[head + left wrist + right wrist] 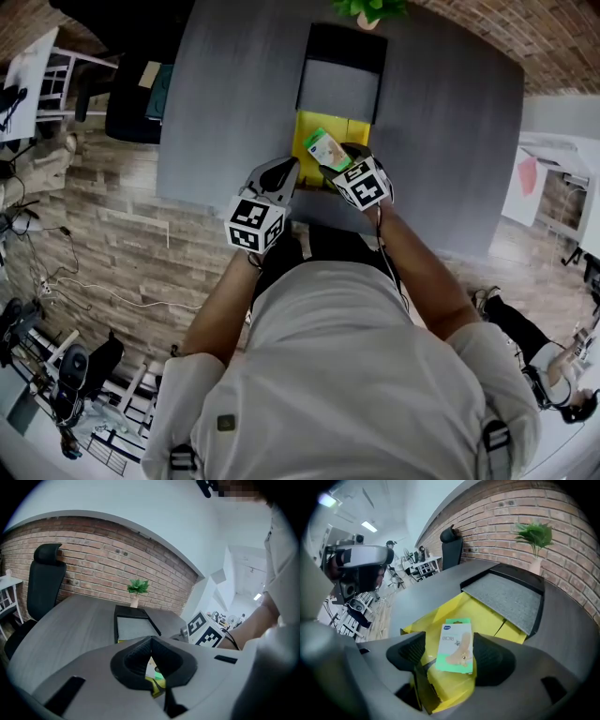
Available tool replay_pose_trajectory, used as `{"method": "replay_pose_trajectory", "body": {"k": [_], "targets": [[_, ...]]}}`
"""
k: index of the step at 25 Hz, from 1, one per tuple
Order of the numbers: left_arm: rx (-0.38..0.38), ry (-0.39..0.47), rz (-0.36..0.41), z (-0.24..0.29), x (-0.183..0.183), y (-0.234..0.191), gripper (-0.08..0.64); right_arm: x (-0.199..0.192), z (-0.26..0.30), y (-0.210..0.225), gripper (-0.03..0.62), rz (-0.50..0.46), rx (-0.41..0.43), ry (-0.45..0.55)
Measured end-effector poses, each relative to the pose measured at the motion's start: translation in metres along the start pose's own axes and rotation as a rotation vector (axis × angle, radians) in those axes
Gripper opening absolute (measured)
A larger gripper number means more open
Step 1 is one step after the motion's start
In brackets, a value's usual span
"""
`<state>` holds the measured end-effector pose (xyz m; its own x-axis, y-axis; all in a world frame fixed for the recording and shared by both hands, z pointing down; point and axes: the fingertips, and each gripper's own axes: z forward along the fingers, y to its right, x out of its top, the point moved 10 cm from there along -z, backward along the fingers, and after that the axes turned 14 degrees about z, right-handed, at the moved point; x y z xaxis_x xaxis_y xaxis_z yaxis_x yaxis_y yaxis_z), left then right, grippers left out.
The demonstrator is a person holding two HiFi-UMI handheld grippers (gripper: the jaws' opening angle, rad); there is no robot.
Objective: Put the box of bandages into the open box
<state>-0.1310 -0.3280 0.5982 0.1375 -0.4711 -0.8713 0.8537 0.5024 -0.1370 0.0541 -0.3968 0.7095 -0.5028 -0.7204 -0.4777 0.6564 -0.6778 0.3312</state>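
From the head view, your two grippers meet at the near edge of the grey table (225,94), just in front of the open yellow box (307,131). Behind that box lies a black lid (339,89) with a grey pad inside. The box of bandages (327,149), green and white, sits tilted over the yellow box at the tip of your right gripper (336,161). Your left gripper (281,176) hangs just beside it, towards your body. In the left gripper view, your left gripper (151,640) has its jaws drawn in until the tips meet, leaving only a thin wedge between the pads and nothing in it. Through that wedge you see a sliver of yellow box (157,686) and a bit of green. Past it are the black lid (133,627), a small potted plant (137,588) by the brick wall, and your right gripper's marker cube (205,631). In the right gripper view, your right gripper (449,637) has its jaws spread wide with the box of bandages (457,646) between them, face up. Its right edge touches one pad, and a strip of yellow shows between its left edge and the other pad (408,652). The yellow box (487,616) lies open under it; whether the bandages rest on its floor can't be told.
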Motion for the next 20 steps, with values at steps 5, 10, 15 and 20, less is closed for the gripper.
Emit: {"method": "replay_pose_trajectory", "body": {"k": [5,10,15,20], "targets": [[-0.008,0.005,0.014,-0.009,0.002,0.0,0.017,0.001,-0.006,-0.004,0.31,-0.002,-0.017,0.023],[-0.025,0.012,0.03,-0.023,0.004,0.003,0.017,0.001,-0.019,-0.013,0.308,0.0,-0.038,0.066],[-0.053,0.03,0.06,-0.039,0.011,0.004,0.017,0.009,-0.046,-0.034,0.217,-0.011,-0.066,0.177],[-0.082,0.061,0.097,-0.06,0.022,0.007,0.017,0.017,-0.081,-0.057,0.142,-0.005,-0.103,0.298]]}}
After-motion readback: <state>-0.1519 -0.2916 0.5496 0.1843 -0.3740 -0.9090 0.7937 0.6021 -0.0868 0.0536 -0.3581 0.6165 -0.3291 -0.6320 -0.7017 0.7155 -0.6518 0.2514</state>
